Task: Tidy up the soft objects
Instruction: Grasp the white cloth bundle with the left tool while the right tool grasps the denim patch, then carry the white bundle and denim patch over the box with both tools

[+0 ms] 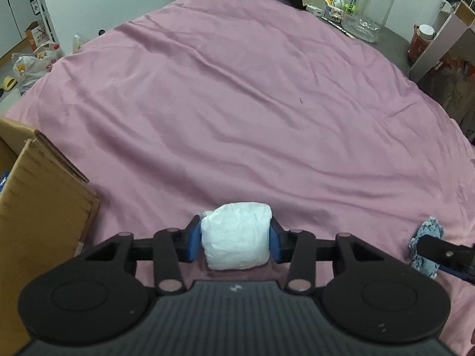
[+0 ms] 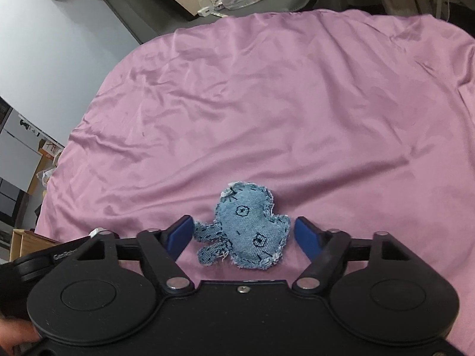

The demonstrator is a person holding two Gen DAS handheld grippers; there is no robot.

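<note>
A white crumpled soft bundle [image 1: 237, 237] rests on the pink sheet [image 1: 237, 103], close to the camera. My left gripper [image 1: 234, 219] is shut on it, one blue pad pressing each side. A blue denim stuffed toy [image 2: 249, 228] with stitched marks and frayed edges lies flat on the sheet between the fingers of my right gripper [image 2: 242, 219]. That gripper is open: its left pad [image 2: 178, 234] meets a frayed limb, while its right pad [image 2: 307, 238] stands apart from the toy. The left wrist view shows the toy [image 1: 427, 246] at the far right, partly hidden by a black finger.
An open cardboard box [image 1: 38, 195] stands against the sheet's left edge. Beyond the far edge, a dark table carries a large clear jar [image 1: 371, 9], small packets and a red-labelled jar [image 1: 418, 44]. Plastic bags [image 1: 32, 68] lie on the floor at left.
</note>
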